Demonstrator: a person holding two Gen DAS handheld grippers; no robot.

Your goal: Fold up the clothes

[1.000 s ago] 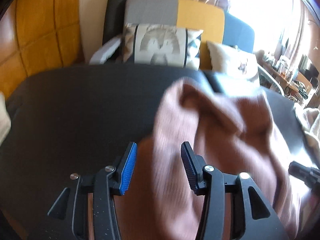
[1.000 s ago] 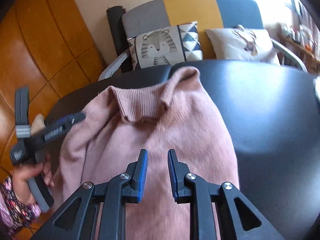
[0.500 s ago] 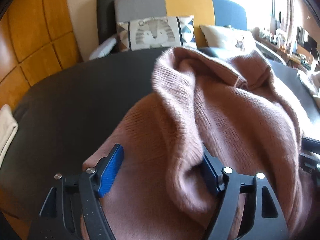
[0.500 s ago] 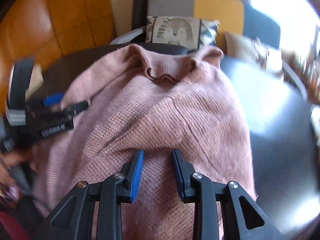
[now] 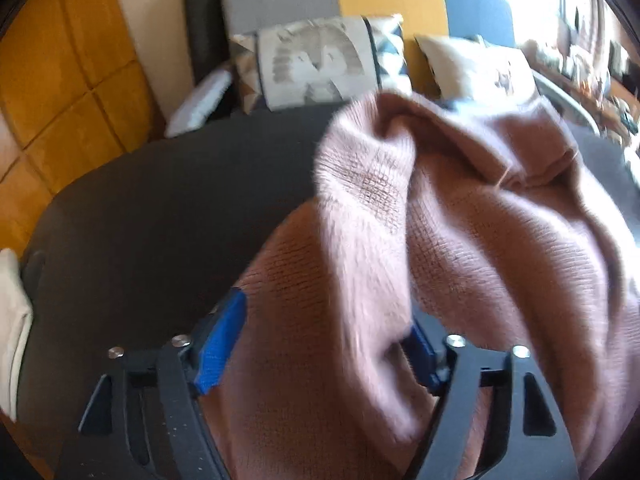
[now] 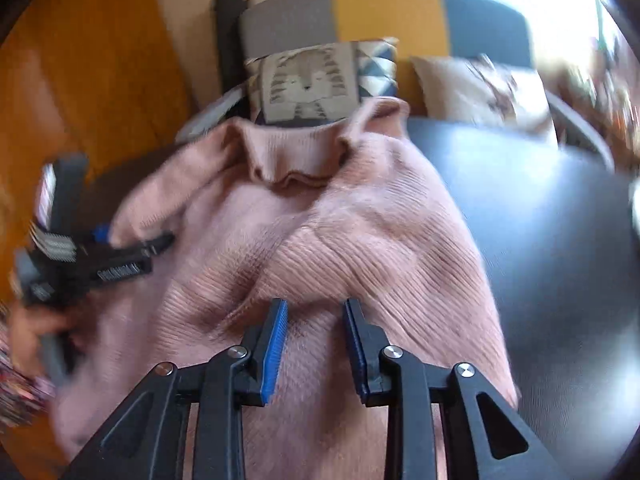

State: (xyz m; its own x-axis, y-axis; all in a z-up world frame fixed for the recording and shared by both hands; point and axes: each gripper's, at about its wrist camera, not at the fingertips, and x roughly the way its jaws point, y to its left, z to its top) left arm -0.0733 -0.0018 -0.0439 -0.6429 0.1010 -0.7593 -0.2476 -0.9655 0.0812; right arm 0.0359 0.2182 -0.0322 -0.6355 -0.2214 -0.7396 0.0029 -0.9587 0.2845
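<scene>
My left claw (image 5: 320, 344): one; black frame, blue ribbed pads; jaws closing around a bunched fold, grip on it unclear.
My right claw (image 6: 314, 344): one; jaws parted, knit between, pads not pressing.
Pink ribbed knit sweater (image 6: 320, 232): one; fuzzy, rumpled, collar far, on the round dark table (image 6: 540, 220).
Cushions: two, beyond the table.

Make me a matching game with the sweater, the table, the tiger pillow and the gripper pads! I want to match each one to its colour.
Things:
1. sweater
2. table
3. tiger pillow
4. right gripper pads

Colours:
A. blue
B. grey
C. pink
D. black

Pairs: 1-C, 2-D, 3-B, 4-A
</scene>
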